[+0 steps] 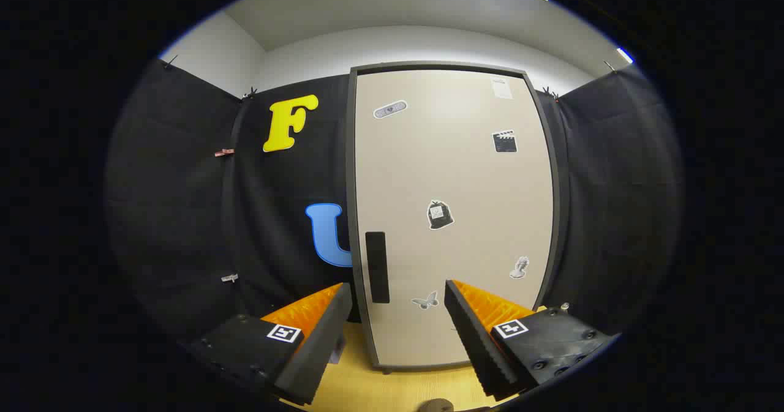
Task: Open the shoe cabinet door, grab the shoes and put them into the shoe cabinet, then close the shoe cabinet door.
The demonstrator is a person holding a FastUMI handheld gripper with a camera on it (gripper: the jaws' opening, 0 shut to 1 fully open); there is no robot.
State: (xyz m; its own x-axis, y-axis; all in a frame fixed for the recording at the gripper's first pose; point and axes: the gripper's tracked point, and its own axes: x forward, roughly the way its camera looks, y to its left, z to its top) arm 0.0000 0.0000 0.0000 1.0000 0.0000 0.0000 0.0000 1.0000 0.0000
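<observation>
Gripper fingers spread wide, holding nothing; shut cabinet door beyond them, stickers' writing too small to read.

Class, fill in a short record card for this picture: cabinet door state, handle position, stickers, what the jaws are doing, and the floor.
Cabinet door: shoe cabinet door shut, dark frame around it
Handle: dark vertical handle near the door's left edge, low down
Stickers: several on the door, including a butterfly sticker
Gripper: gripper open, jaws apart and holding nothing, handle just beyond them
Floor: wooden floor under the cabinet
</observation>
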